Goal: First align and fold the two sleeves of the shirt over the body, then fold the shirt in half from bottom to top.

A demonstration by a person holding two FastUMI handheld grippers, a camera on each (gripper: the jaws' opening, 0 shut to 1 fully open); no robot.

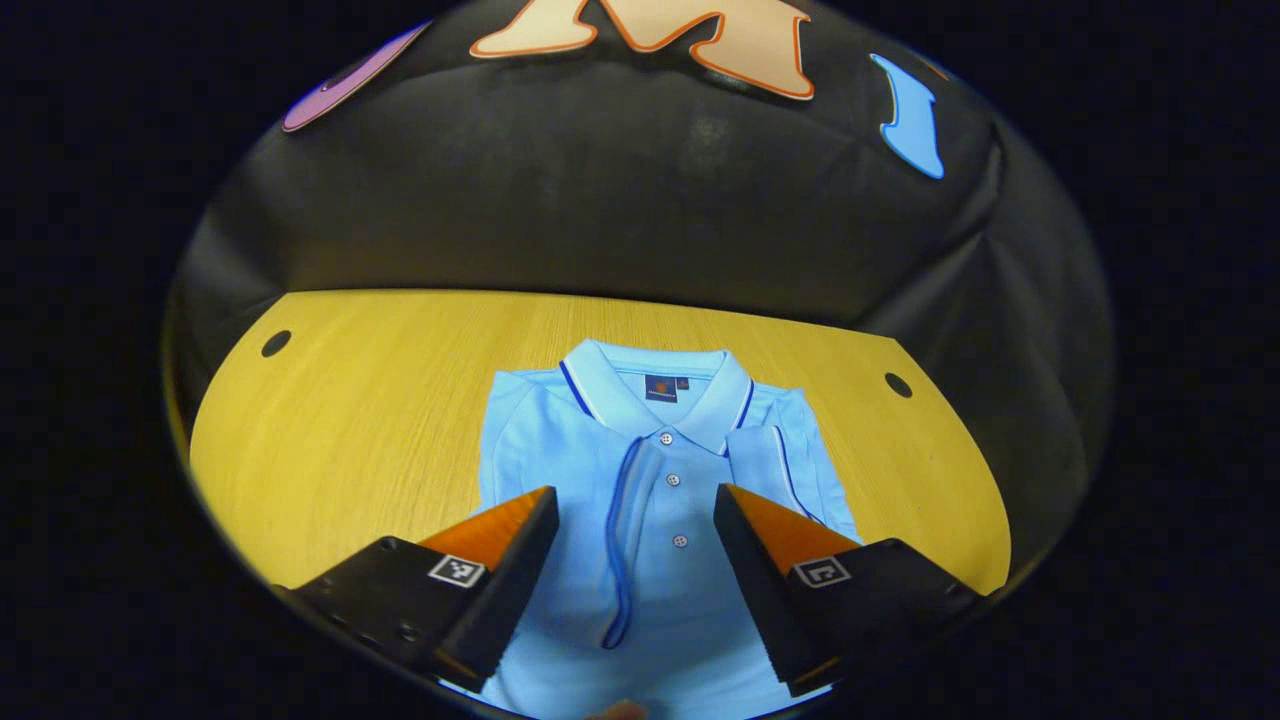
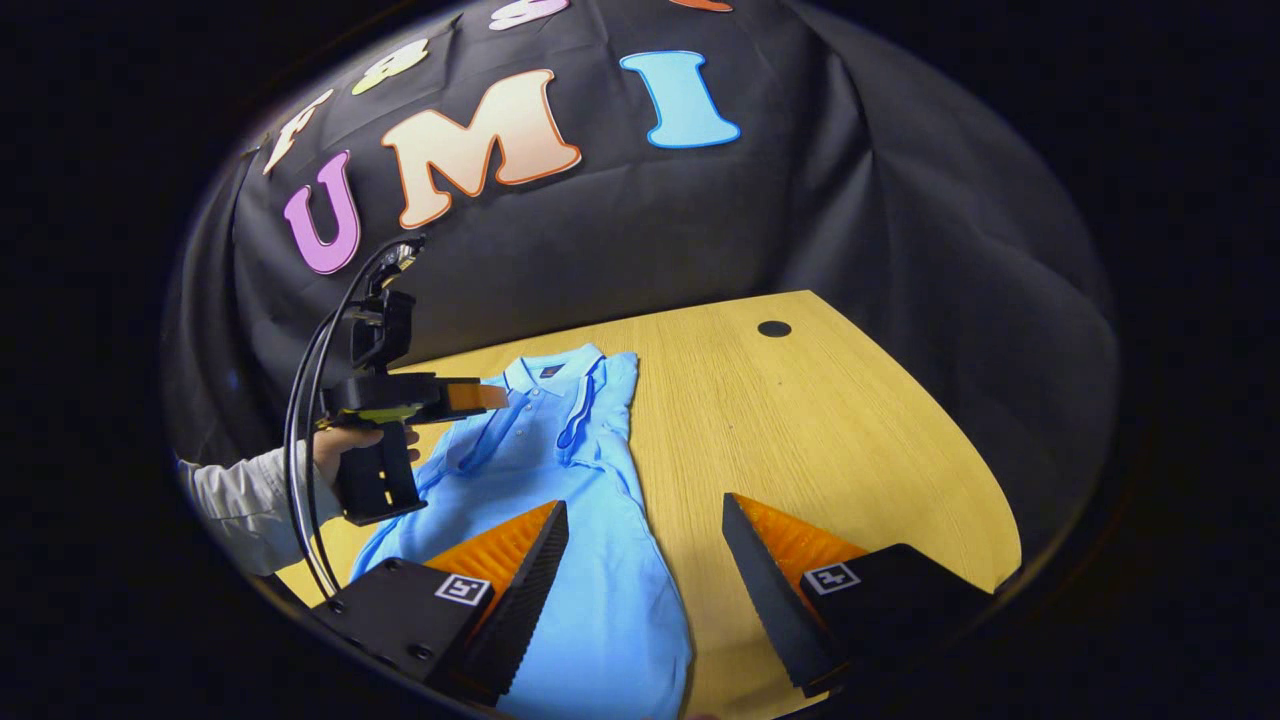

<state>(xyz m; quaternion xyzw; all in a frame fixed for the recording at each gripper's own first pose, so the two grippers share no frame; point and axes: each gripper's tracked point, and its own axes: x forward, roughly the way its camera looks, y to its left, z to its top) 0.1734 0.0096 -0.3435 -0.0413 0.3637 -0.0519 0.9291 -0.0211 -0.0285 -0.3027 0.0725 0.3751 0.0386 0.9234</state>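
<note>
Light blue shirt (image 1: 660,520) with dark blue piping, white-and-navy striped collar (image 1: 655,395) at twelve o'clock. It's on a yellow wood-grain worktop (image 1: 350,430); a pale grey sleeve (image 2: 235,500) at nine o'clock.

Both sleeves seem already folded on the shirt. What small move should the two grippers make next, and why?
Probably lower both toward the shirt's bottom hem. Both sleeves already lie folded over the shirt body, so the bottom-to-top fold remains. The left gripper and right gripper hover open above the cloth, holding nothing, and the hem lies at the near edge, below their fingers.
</note>
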